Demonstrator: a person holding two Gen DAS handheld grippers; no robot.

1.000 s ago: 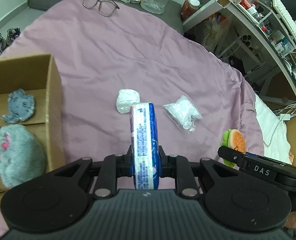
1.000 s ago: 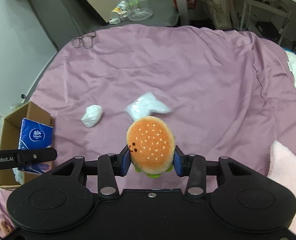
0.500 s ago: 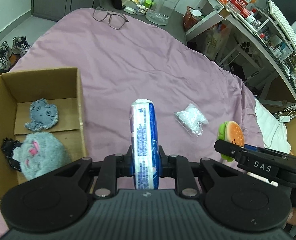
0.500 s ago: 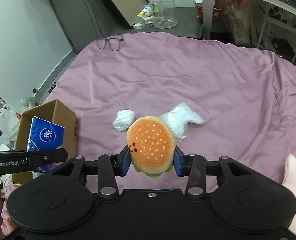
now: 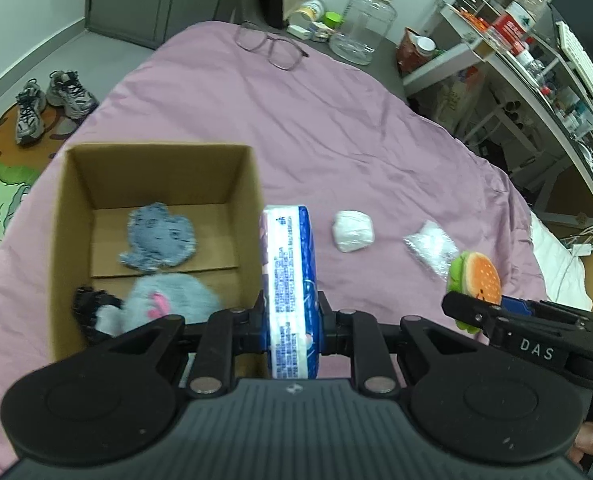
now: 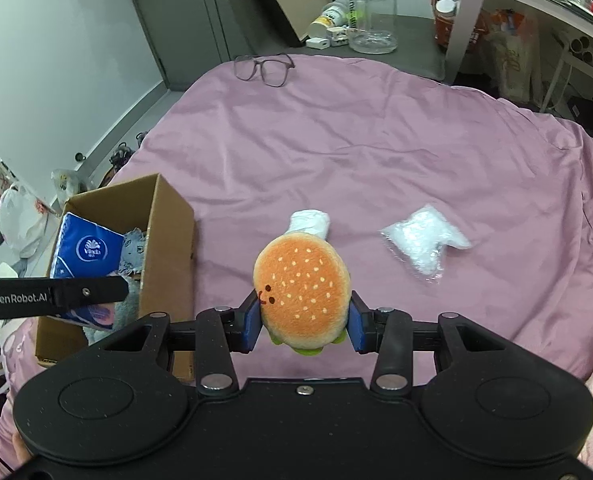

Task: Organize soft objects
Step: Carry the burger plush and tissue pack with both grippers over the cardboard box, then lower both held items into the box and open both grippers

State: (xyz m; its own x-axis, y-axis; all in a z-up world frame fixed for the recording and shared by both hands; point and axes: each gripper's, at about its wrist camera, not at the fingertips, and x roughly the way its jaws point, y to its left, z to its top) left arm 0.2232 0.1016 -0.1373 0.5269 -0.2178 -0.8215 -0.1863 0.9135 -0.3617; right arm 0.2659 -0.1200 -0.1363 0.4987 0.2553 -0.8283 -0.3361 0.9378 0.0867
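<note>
My left gripper (image 5: 290, 312) is shut on a blue and white tissue pack (image 5: 290, 280), held over the right wall of the open cardboard box (image 5: 252, 184); the pack also shows in the right wrist view (image 6: 86, 256). The box holds a grey-blue flat plush (image 5: 158, 242), a grey fluffy plush (image 5: 168, 300) and a black item (image 5: 90, 308). My right gripper (image 6: 302, 320) is shut on a burger plush (image 6: 302, 284), held above the pink bedspread right of the box (image 6: 168, 240). A white wad (image 6: 310, 222) and a clear bag of white stuff (image 6: 426, 246) lie on the bed.
Glasses (image 6: 264, 68) lie at the bed's far edge. A big clear jar (image 6: 370, 12) and small bottles stand on the dark surface beyond. A cluttered shelf (image 5: 536, 52) is at the right. Shoes (image 5: 50, 100) sit on the floor at left.
The left gripper has carried the tissue pack left and towards the box, now over its right wall. The right gripper with the burger plush has also moved left, nearer the box.
</note>
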